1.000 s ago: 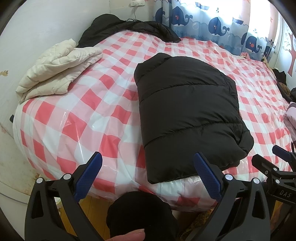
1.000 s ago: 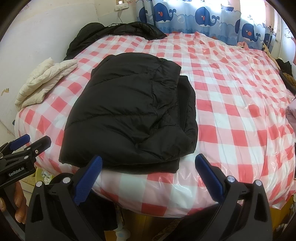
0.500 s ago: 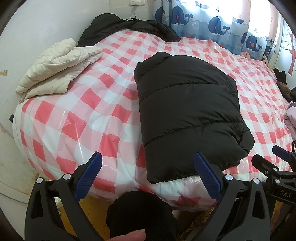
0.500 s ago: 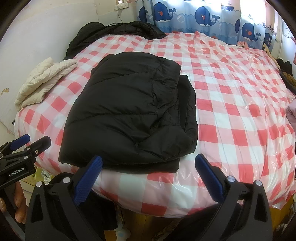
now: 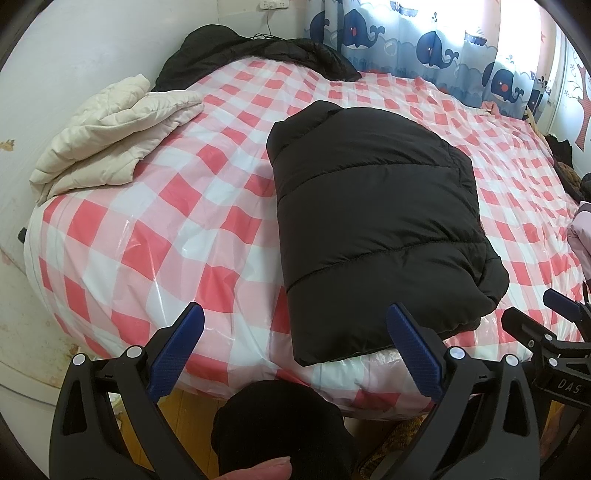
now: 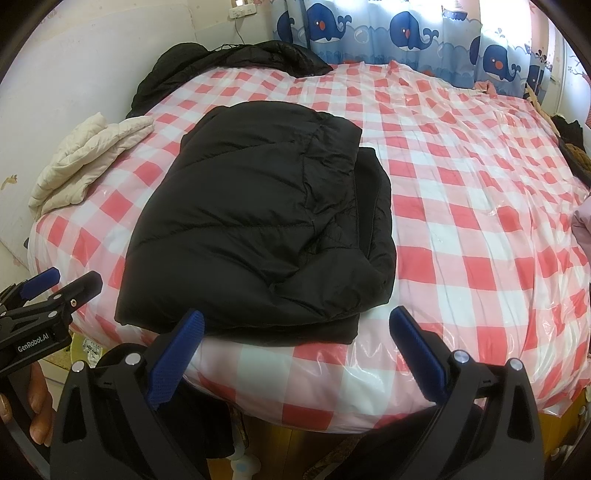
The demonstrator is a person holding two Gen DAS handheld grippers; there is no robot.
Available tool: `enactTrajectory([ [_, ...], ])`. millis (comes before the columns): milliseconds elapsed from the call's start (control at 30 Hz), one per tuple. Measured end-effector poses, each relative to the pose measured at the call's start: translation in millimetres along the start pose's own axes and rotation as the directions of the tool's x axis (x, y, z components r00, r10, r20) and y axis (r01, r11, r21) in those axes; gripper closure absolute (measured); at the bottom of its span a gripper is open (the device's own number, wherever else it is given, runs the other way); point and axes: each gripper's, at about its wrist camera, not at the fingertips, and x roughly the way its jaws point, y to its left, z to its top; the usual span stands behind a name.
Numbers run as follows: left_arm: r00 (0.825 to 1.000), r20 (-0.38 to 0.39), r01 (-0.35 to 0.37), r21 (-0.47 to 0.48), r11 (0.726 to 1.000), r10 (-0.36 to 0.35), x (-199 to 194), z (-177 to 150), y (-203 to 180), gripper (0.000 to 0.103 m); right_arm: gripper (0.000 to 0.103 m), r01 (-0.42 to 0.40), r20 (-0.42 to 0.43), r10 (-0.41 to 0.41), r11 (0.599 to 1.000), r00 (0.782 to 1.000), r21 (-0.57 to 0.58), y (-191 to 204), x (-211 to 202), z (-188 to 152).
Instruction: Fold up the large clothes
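Observation:
A black puffer jacket [image 5: 373, 221] lies folded into a thick rectangle on the red-and-white checked bed [image 5: 155, 221], near its front edge. It also shows in the right wrist view [image 6: 258, 229], with a folded layer sticking out on its right side. My left gripper [image 5: 295, 350] is open and empty, held off the bed's front edge, left of the jacket's near corner. My right gripper [image 6: 295, 354] is open and empty, just in front of the jacket's near edge. Neither gripper touches the jacket.
A folded cream quilted garment [image 5: 114, 147] lies at the bed's left edge. Another black garment [image 5: 255, 51] is heaped at the far corner by the wall. Whale-print curtains [image 6: 406, 33] hang behind the bed. A pink item [image 5: 581, 236] sits at the right edge.

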Motion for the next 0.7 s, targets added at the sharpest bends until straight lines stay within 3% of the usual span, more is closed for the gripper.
enactTrajectory([
  [700,1.000,-0.011,-0.006,-0.011,1.000,0.006,4.1,-2.4,2.8,0.008,0.007,-0.001,-0.004,0.001,1.000,1.000,-0.001,-1.9,2.5,-3.5],
])
